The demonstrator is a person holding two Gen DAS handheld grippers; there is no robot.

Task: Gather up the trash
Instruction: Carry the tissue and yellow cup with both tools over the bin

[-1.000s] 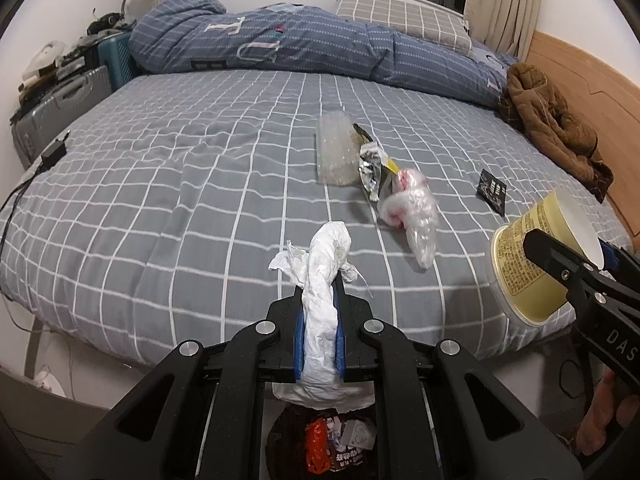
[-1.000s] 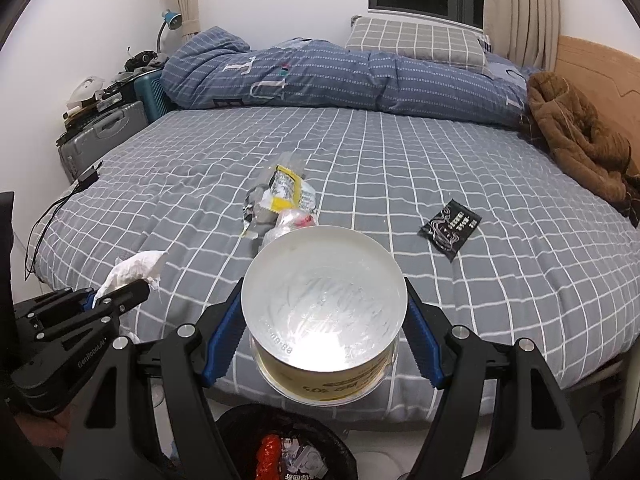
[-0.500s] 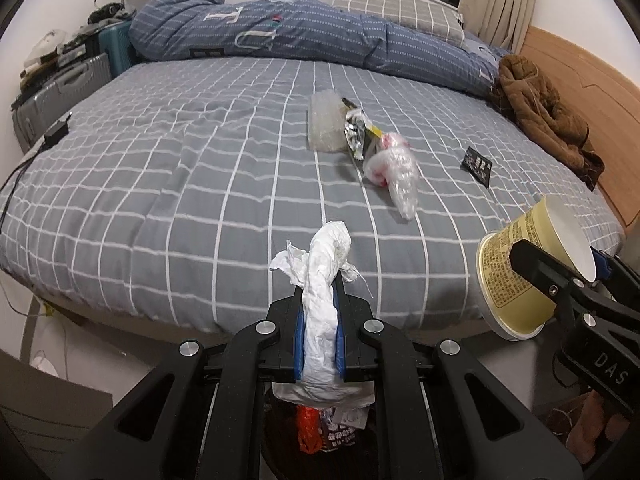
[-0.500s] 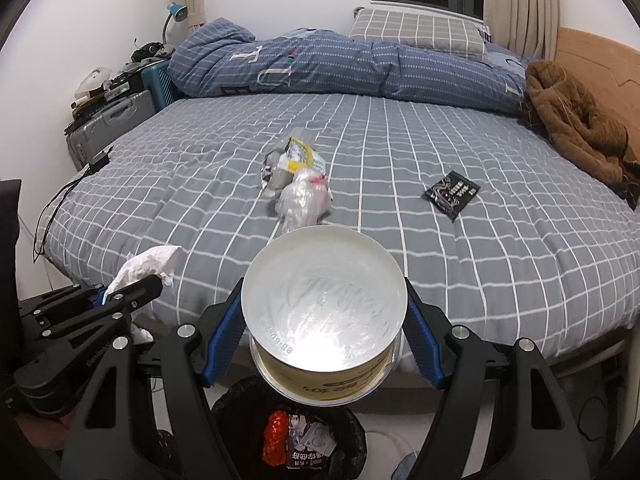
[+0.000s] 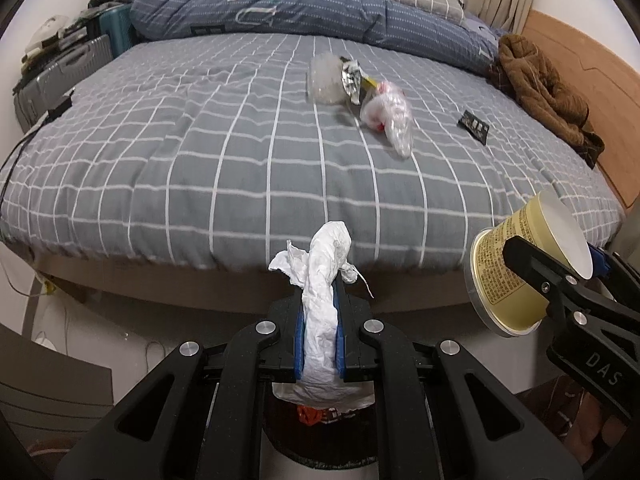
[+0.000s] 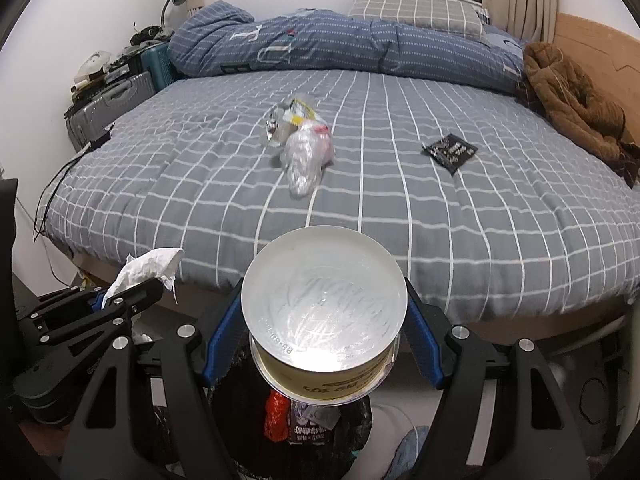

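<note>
My left gripper [image 5: 319, 292] is shut on a crumpled white tissue [image 5: 322, 280], held off the bed's front edge above a black trash bin [image 5: 324, 444]. My right gripper [image 6: 324, 312] is shut on a yellow paper noodle cup [image 6: 324, 312], its white base facing the camera, above the same bin [image 6: 304, 420], which holds red and dark wrappers. The cup also shows in the left wrist view [image 5: 520, 264], and the tissue in the right wrist view [image 6: 148, 268]. On the bed lie clear plastic bags [image 5: 386, 114], a foil wrapper [image 5: 352, 80] and a black sachet [image 5: 474, 126].
The grey checked bed [image 5: 200, 152] fills the view, with a blue duvet [image 5: 280, 8] and pillow at the back. A brown garment [image 5: 544, 88] lies by the wooden headboard at right. Suitcases [image 5: 64, 68] stand at the left wall.
Both grippers have pulled back from the bed and lowered, carrying the tissue and the cup; the bed edge and frame now show ahead and the bin lies under both.
</note>
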